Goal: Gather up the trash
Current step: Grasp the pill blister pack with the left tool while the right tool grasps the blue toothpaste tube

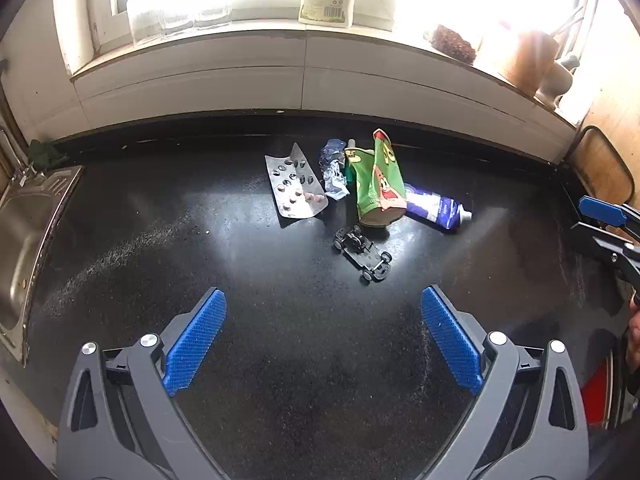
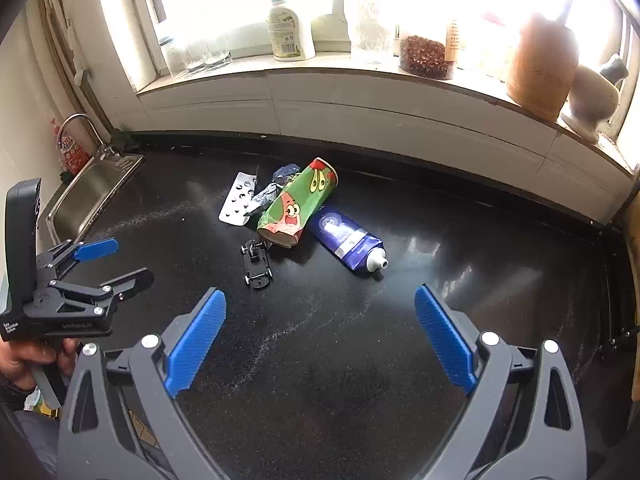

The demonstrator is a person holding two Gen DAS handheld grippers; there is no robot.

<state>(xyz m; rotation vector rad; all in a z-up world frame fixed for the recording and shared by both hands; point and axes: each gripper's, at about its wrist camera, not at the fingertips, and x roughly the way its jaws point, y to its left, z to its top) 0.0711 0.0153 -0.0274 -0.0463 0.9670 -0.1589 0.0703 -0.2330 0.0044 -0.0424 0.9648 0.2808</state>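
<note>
Both the left tongs [image 1: 323, 336] and the right tongs [image 2: 320, 336] are spread wide and grasp nothing. The trash lies together on the black surface [image 1: 280, 360] at the frame's centre: a blister pack [image 1: 294, 188], a green carton [image 1: 378, 184] and a blue tube [image 1: 434, 208], with a small toy car [image 1: 362, 252] just below them.

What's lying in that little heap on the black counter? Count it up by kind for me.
Blister pack: 1
Crumpled wrapper: 1
Green cartoon carton: 1
Blue tube: 1
Toy car chassis: 1
Total: 5
</note>
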